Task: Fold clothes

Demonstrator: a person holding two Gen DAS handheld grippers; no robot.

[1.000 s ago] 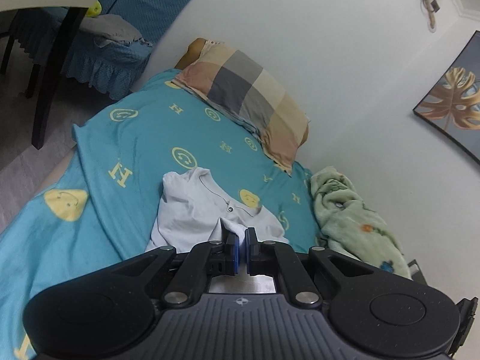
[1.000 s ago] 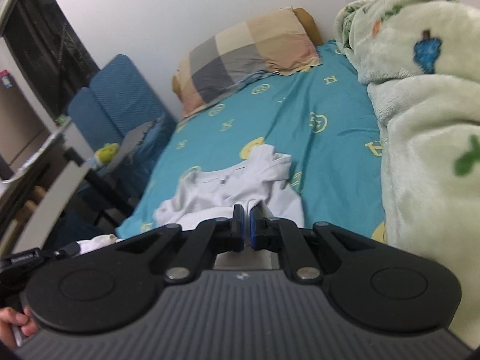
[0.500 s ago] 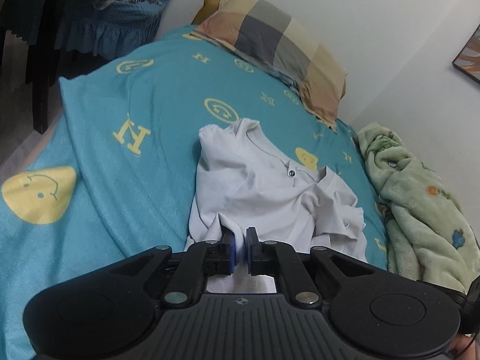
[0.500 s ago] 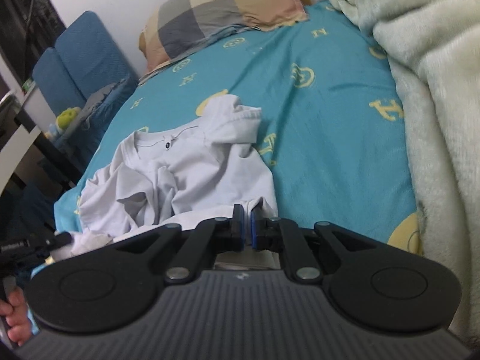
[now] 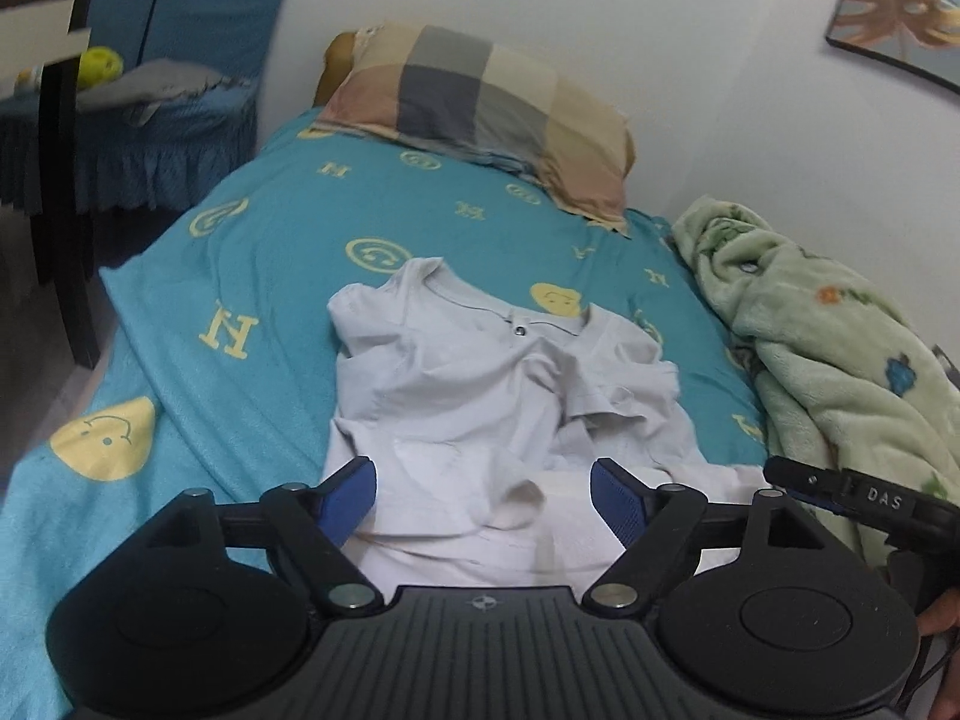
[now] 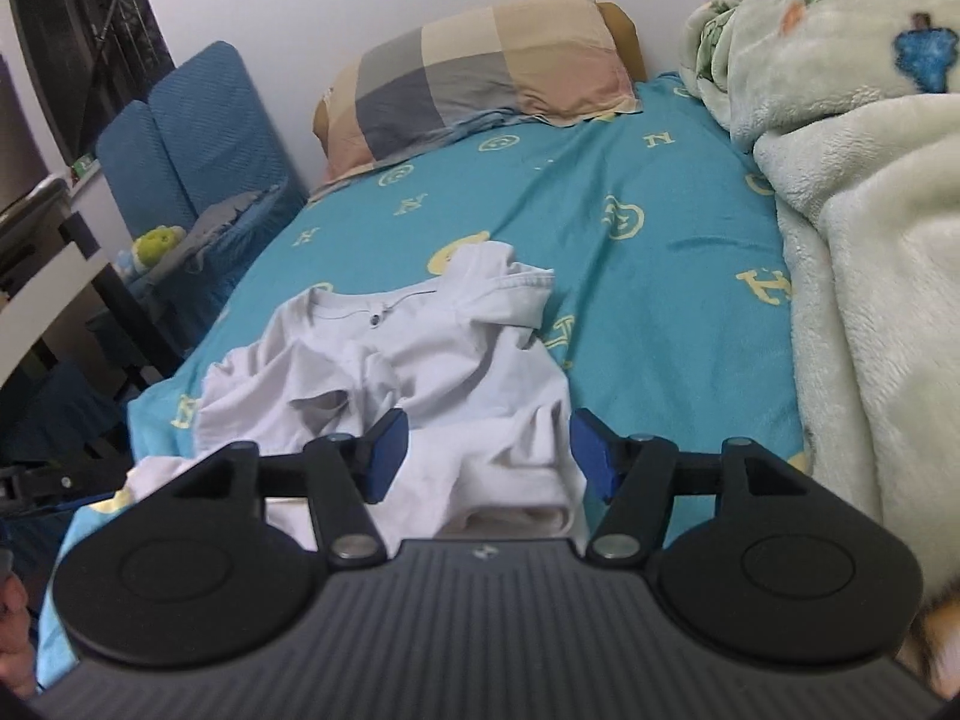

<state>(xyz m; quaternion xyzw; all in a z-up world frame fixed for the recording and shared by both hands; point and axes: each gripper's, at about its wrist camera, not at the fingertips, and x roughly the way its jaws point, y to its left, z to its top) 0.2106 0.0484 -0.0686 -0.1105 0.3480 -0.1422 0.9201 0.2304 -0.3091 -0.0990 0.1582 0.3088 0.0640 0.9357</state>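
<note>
Left wrist view showing one white shirt [image 5: 474, 384], one checked pillow [image 5: 480, 102], one green blanket [image 5: 840, 360], one framed leaf print [image 5: 900, 6] and two grippers. Lying crumpled on the teal bedsheet [image 5: 252, 276], near the bed's near edge, collar pointing toward the pillow and hem bunching up closest to the camera. Looking like thin, soft knit cloth, creased all over, with a single dark button at the neckline; one sleeve folding inward on the blanket side, another lumping up on the opposite side.

Left gripper [image 5: 483, 498] hanging with its jaws spread wide, blue ribbed pads [image 5: 618, 501] apart, gripping nothing, hovering just over the shirt's hem. Right gripper [image 6: 486, 450] likewise gaping wide and carrying nothing, poised above the same end of the shirt [image 6: 420, 372].

Sheet appearing smooth and printed with yellow smiley faces and letters. Pillow [image 6: 480, 78] being plump and rectangular, patched in grey, beige and pink squares, leaning against the wall at the head of the bed. Blanket [image 6: 870, 240] looking thick, fleecy and heaped along the wall side, dotted with small coloured figures. Blue ruffled chair cover [image 5: 150, 120] standing beside the bed, holding a grey cloth and a small yellow-green toy [image 6: 156, 240].
</note>
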